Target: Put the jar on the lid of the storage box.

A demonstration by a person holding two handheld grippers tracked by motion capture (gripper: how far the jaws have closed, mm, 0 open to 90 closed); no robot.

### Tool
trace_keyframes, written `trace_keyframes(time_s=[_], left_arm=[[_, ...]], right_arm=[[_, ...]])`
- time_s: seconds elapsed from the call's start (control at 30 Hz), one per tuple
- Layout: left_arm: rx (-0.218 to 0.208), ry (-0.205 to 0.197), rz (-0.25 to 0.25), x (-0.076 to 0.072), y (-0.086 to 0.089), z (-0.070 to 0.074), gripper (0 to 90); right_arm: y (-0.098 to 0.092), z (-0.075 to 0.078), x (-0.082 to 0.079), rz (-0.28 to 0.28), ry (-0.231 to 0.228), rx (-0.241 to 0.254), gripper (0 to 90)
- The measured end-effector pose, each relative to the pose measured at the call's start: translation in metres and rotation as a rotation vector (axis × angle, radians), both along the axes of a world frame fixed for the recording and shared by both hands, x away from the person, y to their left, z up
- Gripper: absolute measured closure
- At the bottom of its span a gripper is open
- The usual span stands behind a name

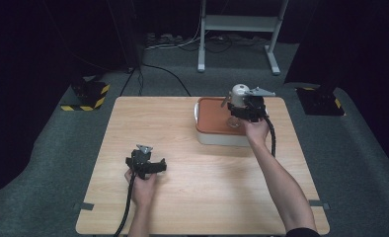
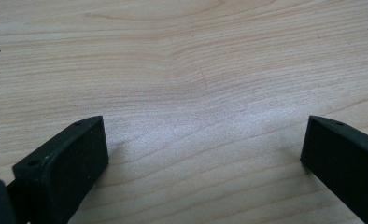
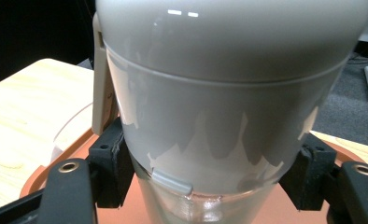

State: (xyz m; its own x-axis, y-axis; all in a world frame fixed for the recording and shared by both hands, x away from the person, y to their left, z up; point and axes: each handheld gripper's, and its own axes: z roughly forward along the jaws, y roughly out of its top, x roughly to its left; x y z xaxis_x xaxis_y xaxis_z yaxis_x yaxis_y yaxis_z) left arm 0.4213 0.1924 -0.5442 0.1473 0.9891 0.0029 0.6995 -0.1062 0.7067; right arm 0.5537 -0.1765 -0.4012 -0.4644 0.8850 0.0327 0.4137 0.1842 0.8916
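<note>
Jar-work is at the lifting or setting stage, I reckon. Going left to right: the left gripper (image 1: 150,165) rests low over the bare bench (image 1: 207,197), fingers (image 2: 60,168) spread wide, holding nothing. The right gripper (image 1: 246,112) clamps the cream-lidded glass jar (image 3: 219,116) above the orange-topped box (image 1: 212,118). Next it needs a steady vertical move. Whether the jar's base touches the box is hidden.

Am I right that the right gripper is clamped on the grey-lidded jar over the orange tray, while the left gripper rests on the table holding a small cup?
Not quite. The right gripper is clamped on the jar over the orange tray, but the left gripper holds nothing: the left gripper view shows its jaws wide apart with bare wooden table between them.
</note>
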Motion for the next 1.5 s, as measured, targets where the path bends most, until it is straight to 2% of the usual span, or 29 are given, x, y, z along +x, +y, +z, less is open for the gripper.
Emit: trace_keyframes(time_s=[0.17,0.4,0.9,1.03,1.23,1.5], left_arm=[[0.002,0.000,0.002,-0.0002,-0.0003,0.0000,0.8],[0.002,-0.001,0.002,-0.0002,-0.0004,0.0000,0.9],[0.002,-0.001,0.002,-0.0002,-0.0003,0.0000,0.9],[0.002,0.000,0.002,-0.0002,-0.0003,0.0000,0.9],[0.001,0.000,0.002,-0.0002,-0.0003,0.0000,0.9],[0.001,-0.001,0.001,-0.0002,-0.0003,0.0000,0.9]], right_arm=[[0.0027,-0.0007,-0.0018,0.005,-0.009,-0.027,30.1],[0.0032,-0.0034,-0.0058,0.002,-0.023,-0.036,30.0],[0.0016,-0.0017,-0.0057,0.019,-0.010,-0.041,29.5],[0.0012,-0.0013,-0.0051,0.018,-0.002,-0.044,26.9],[0.0000,0.0004,-0.0037,0.009,0.006,-0.057,17.8],[-0.0024,0.0025,-0.0045,-0.001,0.027,-0.040,15.4]])
